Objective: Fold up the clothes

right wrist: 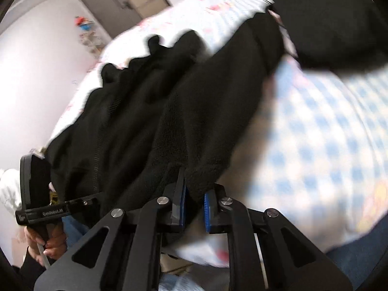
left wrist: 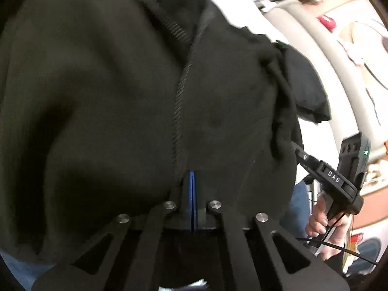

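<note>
White letters "DAS" stand on the black plastic right tool [left wrist: 333, 175], seen from the left wrist. The black plastic left tool [right wrist: 52, 213], seen from the right wrist, reads "GenRobot.AI".

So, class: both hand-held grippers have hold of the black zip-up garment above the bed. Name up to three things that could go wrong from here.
1. The right hand-held gripper shows a gap between its blue pads, with only an edge of the black garment between them; the fabric may slip out.
2. The left hand-held gripper pinches right at the zipper, so pulling could strain or snag it.
3. Much of the cloth hangs bunched over the checked bedding, so a fold could trap creases.
</note>
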Motion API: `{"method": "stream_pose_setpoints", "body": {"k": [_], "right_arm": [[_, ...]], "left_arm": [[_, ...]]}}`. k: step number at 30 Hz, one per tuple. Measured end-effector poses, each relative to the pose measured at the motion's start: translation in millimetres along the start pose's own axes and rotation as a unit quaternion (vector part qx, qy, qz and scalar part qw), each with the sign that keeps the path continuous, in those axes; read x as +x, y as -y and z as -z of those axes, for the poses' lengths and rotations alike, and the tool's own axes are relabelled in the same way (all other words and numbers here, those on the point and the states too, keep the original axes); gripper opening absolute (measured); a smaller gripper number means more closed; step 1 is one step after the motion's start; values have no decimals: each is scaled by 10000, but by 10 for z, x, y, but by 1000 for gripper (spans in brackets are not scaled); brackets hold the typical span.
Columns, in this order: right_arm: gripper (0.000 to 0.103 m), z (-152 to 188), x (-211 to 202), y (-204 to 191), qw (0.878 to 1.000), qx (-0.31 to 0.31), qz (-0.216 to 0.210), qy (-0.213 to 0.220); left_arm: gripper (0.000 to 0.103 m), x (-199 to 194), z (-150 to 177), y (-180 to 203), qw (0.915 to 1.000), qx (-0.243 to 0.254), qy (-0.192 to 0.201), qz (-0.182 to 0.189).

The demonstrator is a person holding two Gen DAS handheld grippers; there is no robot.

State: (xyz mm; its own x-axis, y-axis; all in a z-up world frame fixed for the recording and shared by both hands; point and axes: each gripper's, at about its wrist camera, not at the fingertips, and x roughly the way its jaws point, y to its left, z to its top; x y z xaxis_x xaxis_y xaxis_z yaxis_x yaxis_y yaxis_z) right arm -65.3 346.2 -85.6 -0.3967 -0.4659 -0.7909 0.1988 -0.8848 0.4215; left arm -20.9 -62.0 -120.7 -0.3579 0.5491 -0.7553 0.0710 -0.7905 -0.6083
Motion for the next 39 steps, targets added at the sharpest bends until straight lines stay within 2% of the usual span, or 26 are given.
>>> {"method": "stream_pose_setpoints", "body": {"k": [5, 7, 10, 12, 13, 15, 18, 19, 21, 23, 24, 26, 27, 28, 30, 32, 33, 35, 36, 37, 38, 39], "right_arm": [[10, 141, -41, 295, 9980, 577, 12, -261], [16, 72, -145, 178, 9992, 301, 221, -167], [22, -159, -442, -105, 9977, -231, 553, 315], [29, -353, -525, -340, 9963, -473, 469, 548], [34, -456, -379, -527, 9963, -649, 340, 444], [37, -662, -86, -903, 9947, -1001, 83, 236], [46, -972, 354, -1466, 9878, -1524, -303, -78], [46, -1075, 500, -1653, 9844, -1696, -432, -183], [46, -1281, 793, -2029, 9758, -2039, -688, -391], [46, -1488, 1086, -2404, 9649, -2376, -943, -599], [46, -1609, 1283, -2568, 9611, -2514, -920, -673], [47, -1912, 1737, -2785, 9595, -2661, -590, -707], [52, -2092, 1871, -2803, 9609, -2638, -535, -654], [59, -2239, 1993, -2797, 9626, -2573, -552, -636], [61, -2456, 2206, -2733, 9668, -2347, -751, -681], [65, -2647, 2454, -2690, 9687, -2168, -918, -788], [71, -2700, 2637, -2705, 9672, -2161, -946, -944], [71, -2757, 2928, -2698, 9662, -2088, -875, -1233], [69, -2754, 2912, -2661, 9690, -2011, -881, -1138], [52, -2750, 2896, -2625, 9716, -1933, -886, -1042], [41, -2747, 2880, -2588, 9740, -1855, -891, -946], [29, -2744, 2864, -2551, 9763, -1777, -896, -850]], "left_arm": [[1, -256, 78, 12, 9996, 194, -5, 205], [1, -379, 0, 76, 9987, 399, 109, 300], [3, -538, -290, 174, 9969, 626, 420, 244], [3, -653, -569, 130, 9954, 737, 599, 108], [3, -671, -729, 104, 9952, 728, 659, -30], [3, -681, -1058, 55, 9943, 668, 761, -347], [3, -691, -1558, -94, 9913, 553, 933, -743], [3, -695, -1726, -180, 9900, 514, 998, -858], [3, -714, -2082, -376, 9850, 513, 1106, -1221], [5, -776, -2404, -586, 9749, 548, 1331, -1698], [8, -867, -2568, -736, 9726, 459, 1453, -1753], [39, -1087, -2901, -1069, 9699, 207, 1698, -1731], [43, -1137, -3044, -1219, 9693, 43, 1792, -1684], [44, -1165, -3179, -1363, 9686, -133, 1875, -1625], [44, -1100, -3455, -1611, 9668, -380, 1970, -1582], [44, -930, -3703, -1796, 9686, -511, 1949, -1457], [44, -813, -3820, -1900, 9708, -604, 1851, -1401], [52, -563, -4051, -2118, 9752, -812, 1600, -1299], [53, -439, -4122, -2189, 9770, -848, 1464, -1296], [51, -315, -4177, -2247, 9787, -859, 1325, -1310], [38, -191, -4232, -2305, 9802, -870, 1185, -1323], [24, -216, -4244, -2239, 9801, -681, 1299, -1336]]}}
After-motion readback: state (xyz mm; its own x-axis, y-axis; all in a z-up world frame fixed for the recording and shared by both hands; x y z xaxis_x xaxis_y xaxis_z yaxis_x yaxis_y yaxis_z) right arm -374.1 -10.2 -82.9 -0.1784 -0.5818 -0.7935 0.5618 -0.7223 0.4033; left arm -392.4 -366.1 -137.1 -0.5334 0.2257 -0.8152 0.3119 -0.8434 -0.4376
